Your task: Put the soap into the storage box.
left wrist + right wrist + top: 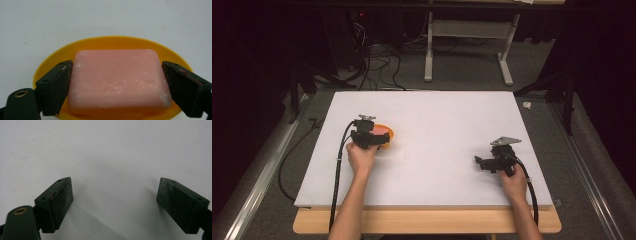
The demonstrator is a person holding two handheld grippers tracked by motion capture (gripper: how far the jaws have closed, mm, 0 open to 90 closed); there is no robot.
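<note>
Pink rectangular soap bar (pixel 117 80) lies in a shallow yellow-orange oval plastic dish (pixel 120 42), filling the centre of the left gripper view; in the high view the dish (pixel 388 131) sits left of centre on the white board tabletop (pixel 437 115), partly covered by the left gripper (pixel 371 137). Left gripper (pixel 117 82) jaws are set either side of the soap: left pad looks touching the bar's short end, right pad just beside the other end with maybe a sliver of gap, so it's a bracket or light pinch, can't tell if it's a firm grip. Soap rests flat in the dish, not lifted or tilted. Right gripper (pixel 493 161) sits at lower right of the high view, well apart from the dish; in the right gripper view its jaws (pixel 115 202) are spread wide over bare white surface with nothing between them. Judged progress: approach and alignment on the soap done, squeeze roughly at contact; lifting the bar out of the dish and setting it somewhere is all left. Right gripper idle, has no part yet. Soap surface looks chalky and scuffed, probably dry enough not to slip.
</note>
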